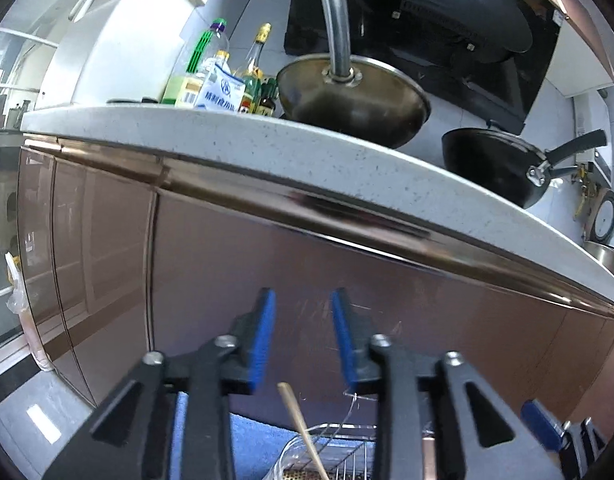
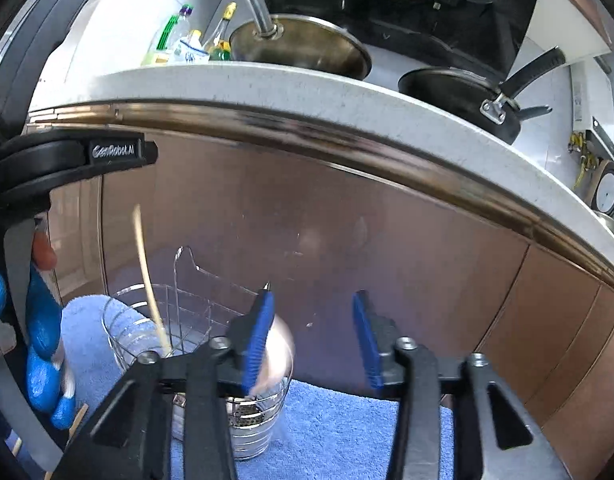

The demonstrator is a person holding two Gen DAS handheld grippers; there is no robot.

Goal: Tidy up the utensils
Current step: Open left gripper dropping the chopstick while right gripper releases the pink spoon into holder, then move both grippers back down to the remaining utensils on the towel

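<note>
Chopstick (image 2: 147,280), one, standing tilted in clear holder (image 2: 127,336) beside metal cup (image 2: 259,420) and wire rack (image 2: 203,300) on blue towel (image 2: 339,432); left hand-held gripper (image 1: 303,336) and right hand-held gripper (image 2: 313,336) both agape, empty; sorting judged partly done, further utensils unseen.

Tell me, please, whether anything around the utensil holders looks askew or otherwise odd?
Only a small thing: the lone chopstick leans at a slant in the clear cup beside the wire rack, rather than upright. No spill or damage shows.
</note>
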